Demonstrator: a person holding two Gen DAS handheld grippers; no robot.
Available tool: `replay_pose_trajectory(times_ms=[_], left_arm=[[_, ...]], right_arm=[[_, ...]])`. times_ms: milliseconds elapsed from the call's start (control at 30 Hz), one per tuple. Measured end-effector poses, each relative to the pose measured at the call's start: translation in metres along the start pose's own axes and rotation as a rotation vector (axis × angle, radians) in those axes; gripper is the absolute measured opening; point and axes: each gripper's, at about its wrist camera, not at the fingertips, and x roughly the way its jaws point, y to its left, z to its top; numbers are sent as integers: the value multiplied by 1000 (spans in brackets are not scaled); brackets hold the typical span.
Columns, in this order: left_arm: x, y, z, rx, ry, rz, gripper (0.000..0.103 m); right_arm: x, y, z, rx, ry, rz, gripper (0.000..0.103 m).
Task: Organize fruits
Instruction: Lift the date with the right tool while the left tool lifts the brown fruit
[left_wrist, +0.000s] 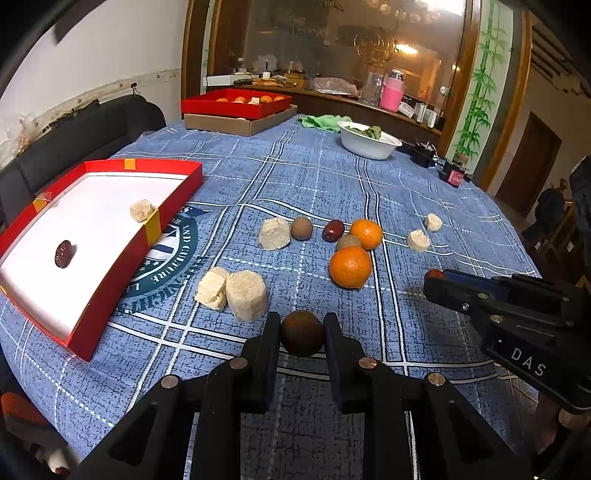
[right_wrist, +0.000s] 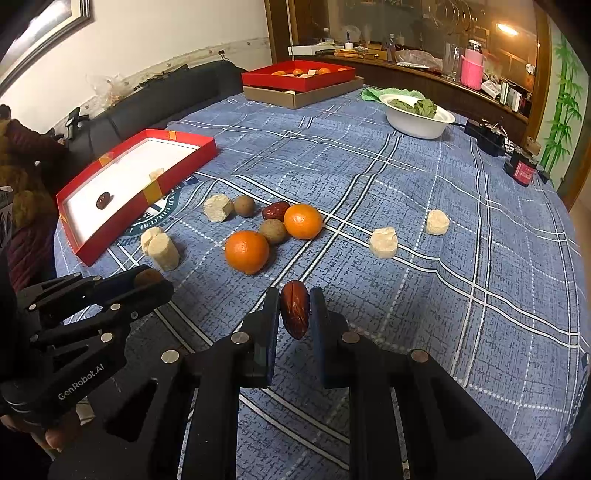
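My left gripper (left_wrist: 302, 325) is shut on a round brown longan (left_wrist: 302, 333), held just above the blue cloth. My right gripper (right_wrist: 294, 295) is shut on a red date (right_wrist: 294, 313), and it shows from the side in the left wrist view as the right gripper (left_wrist: 434, 277). The left gripper (right_wrist: 147, 277) appears at the left of the right wrist view. Ahead lie two oranges (left_wrist: 350, 266) (left_wrist: 366, 233), two longans (left_wrist: 301, 228) (left_wrist: 348, 242), a date (left_wrist: 333, 230) and several pale cakes (left_wrist: 246, 295). The red tray (left_wrist: 107, 273) at left holds a date (left_wrist: 63, 253) and a cake (left_wrist: 141, 210).
At the far end a second red tray (left_wrist: 236, 106) with oranges sits on a cardboard box. A white bowl (left_wrist: 367, 142) of leaves and a green cloth (left_wrist: 320, 121) stand at back right. Black devices (left_wrist: 453, 173) lie near the table's right edge. A dark sofa (left_wrist: 74, 136) runs along the left.
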Motion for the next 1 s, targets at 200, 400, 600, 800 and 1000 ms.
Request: replay_pose_trajectory(times_ms=[200, 400, 600, 800, 1000], left_arm=[[-5, 4, 2, -13, -10, 4, 22], [-8, 7, 3, -20, -20, 7, 22], [-11, 11, 5, -28, -29, 7, 22], [-15, 15, 6, -39, -36, 12, 22], [-18, 22, 9, -53, -43, 16, 22]], right_arm=[[-1, 6, 1, -10, -2, 6, 15], [-1, 11, 3, -19, -5, 12, 15], [-3, 14, 5, -26, -14, 15, 15], [-5, 18, 9, -34, -25, 24, 15], [-8, 26, 14, -50, -38, 35, 15]])
